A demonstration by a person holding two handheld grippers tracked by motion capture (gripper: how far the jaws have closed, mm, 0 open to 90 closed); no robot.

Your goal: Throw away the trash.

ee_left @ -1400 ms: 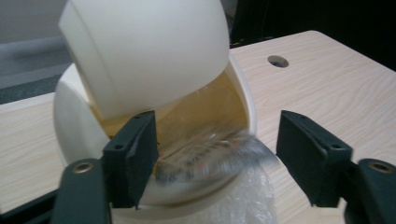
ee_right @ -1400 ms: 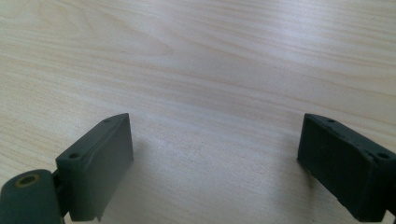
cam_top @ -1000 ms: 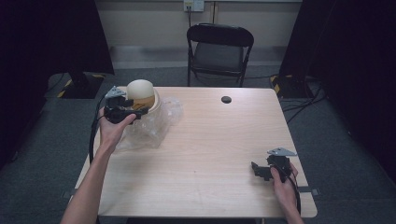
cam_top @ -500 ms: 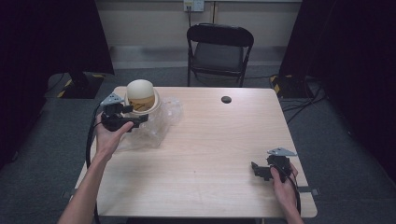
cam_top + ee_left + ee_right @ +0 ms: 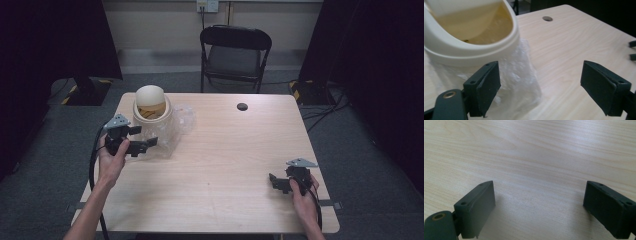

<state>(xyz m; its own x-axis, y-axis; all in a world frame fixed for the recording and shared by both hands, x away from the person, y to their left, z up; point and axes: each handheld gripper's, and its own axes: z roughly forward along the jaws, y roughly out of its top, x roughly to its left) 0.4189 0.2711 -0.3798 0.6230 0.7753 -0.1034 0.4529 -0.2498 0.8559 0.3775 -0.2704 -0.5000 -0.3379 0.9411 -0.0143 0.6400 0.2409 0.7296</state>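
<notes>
Jaws of the left gripper (image 5: 145,145) have just been opening, spread beside the clear plastic bag (image 5: 521,82) under a cream container (image 5: 151,104). Right gripper (image 5: 274,181) rests spread on the worktop (image 5: 225,150).

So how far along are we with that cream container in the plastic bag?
The cream container already stands in the clear plastic bag. The left gripper has just opened its jaws, nothing between them; the right gripper rests open. Probably left: closing or moving the bag.
</notes>
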